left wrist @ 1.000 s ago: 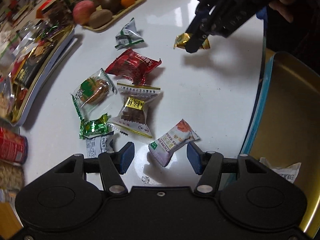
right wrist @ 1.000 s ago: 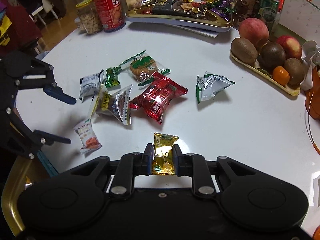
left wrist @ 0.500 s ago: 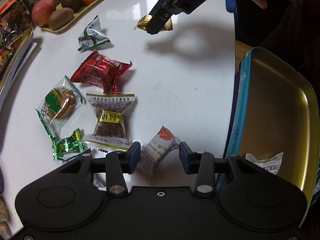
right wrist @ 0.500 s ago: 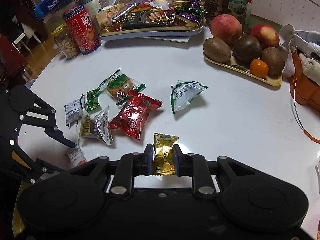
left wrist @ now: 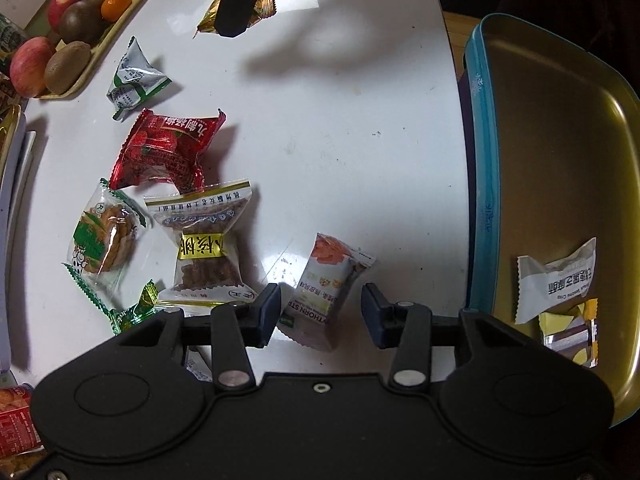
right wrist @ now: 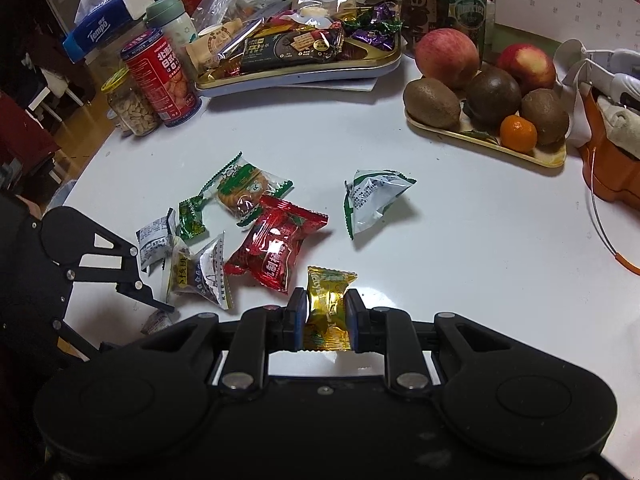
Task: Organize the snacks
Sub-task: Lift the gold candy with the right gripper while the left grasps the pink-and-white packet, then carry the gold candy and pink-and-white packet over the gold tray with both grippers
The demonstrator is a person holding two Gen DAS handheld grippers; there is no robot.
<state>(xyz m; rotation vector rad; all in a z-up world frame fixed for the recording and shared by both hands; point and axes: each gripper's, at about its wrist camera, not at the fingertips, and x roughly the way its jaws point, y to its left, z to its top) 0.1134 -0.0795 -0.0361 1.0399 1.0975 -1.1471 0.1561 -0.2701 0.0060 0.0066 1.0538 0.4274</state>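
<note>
A white packet with an orange picture [left wrist: 324, 280] lies on the white table [left wrist: 340, 140] between the jaws of my left gripper [left wrist: 320, 312], which points straight down. The jaws are opening; the left pad is at the wrapper's edge and the right pad stands clear. My right gripper [right wrist: 326, 312] is shut on a gold candy [right wrist: 326, 292] just above the table. A red packet [left wrist: 168, 152], a clear walnut-cake packet [left wrist: 204, 248], a green biscuit packet [left wrist: 104, 236], a white-green packet [left wrist: 134, 80] and a small green candy [left wrist: 136, 308] lie loose. A gold tin with a blue rim [left wrist: 486, 200] holds a white packet [left wrist: 556, 280].
A fruit tray [right wrist: 480, 136] sits at the back right and a full snack tin [right wrist: 300, 76] at the back. A red can [right wrist: 160, 80] and a nut jar [right wrist: 132, 108] stand at the back left, an orange object [right wrist: 608, 168] at the right edge.
My left gripper rolled, sank a little and narrowed its jaws around the white packet. My right gripper shifted across the table, the gold candy still in it.
</note>
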